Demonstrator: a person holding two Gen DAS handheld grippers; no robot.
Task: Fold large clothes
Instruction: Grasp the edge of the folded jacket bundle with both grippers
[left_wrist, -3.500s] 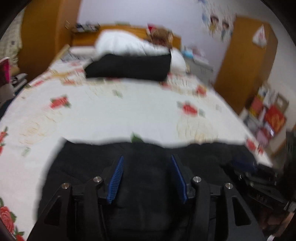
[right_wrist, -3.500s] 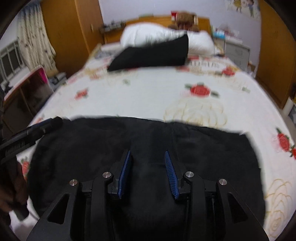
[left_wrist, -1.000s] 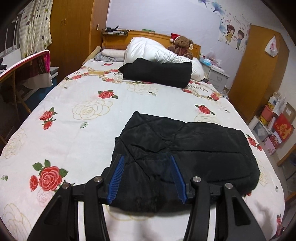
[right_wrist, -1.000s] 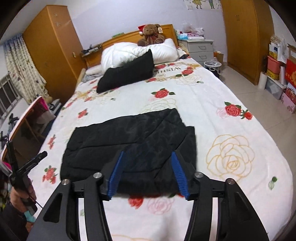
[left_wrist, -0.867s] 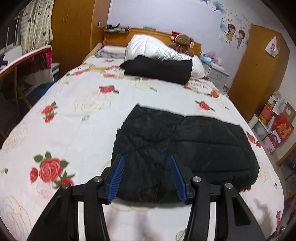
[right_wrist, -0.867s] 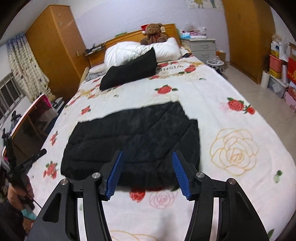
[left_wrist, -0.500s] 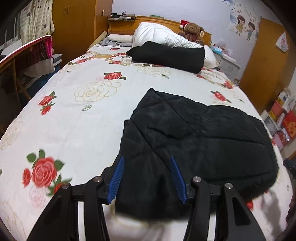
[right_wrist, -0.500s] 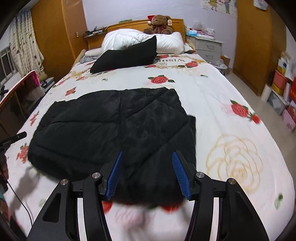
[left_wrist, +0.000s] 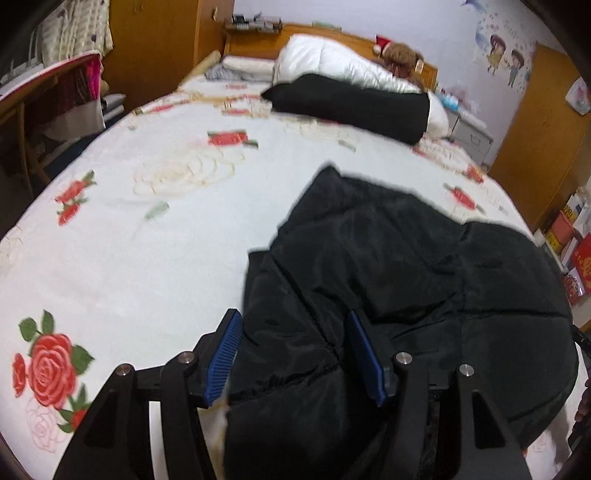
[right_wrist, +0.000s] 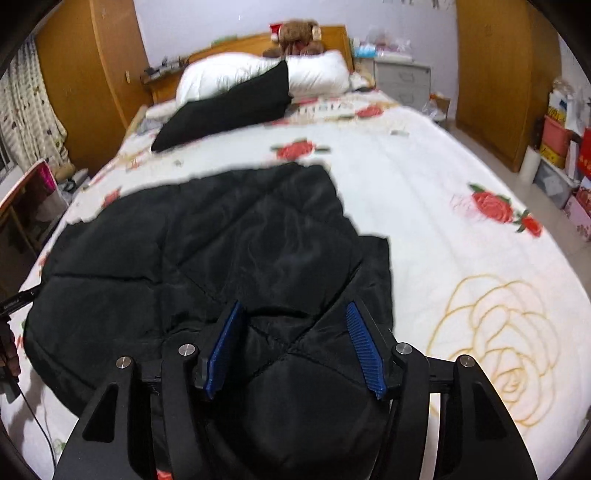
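Change since 1 second before: both grippers had come down toward the black quilted jacket (left_wrist: 424, 266), which filled far more of each wrist view than it did then; the jaws of both had just been opening wider.
Left gripper (left_wrist: 295, 354): jaws apart, with the jacket's near left edge lying between the 2 blue pads (left_wrist: 221, 360); the left pad sat at the hem's border with the bedspread, and no pad visibly pressed the cloth.
Right gripper (right_wrist: 293, 349): jaws apart over the jacket's near right corner, a bulge of quilted fabric rising between the fingers; whether the pads touched the fabric I could not tell.
Jacket: folded to a broad rectangle, lying flat across the near half of the bed, one narrower panel reaching toward the headboard.
Bedspread (left_wrist: 147, 229): white with red roses and pale gold rose outlines, bare on both sides of the jacket.
Head of bed: a black pillow (right_wrist: 229, 107) leaning on a white duvet (right_wrist: 317, 74), with a brown teddy bear (right_wrist: 295, 33) on top by the wooden headboard.
Room edge: wooden wardrobe (right_wrist: 495, 74) at right, boxes stacked beside it.
Sharpness: both views were blurred.
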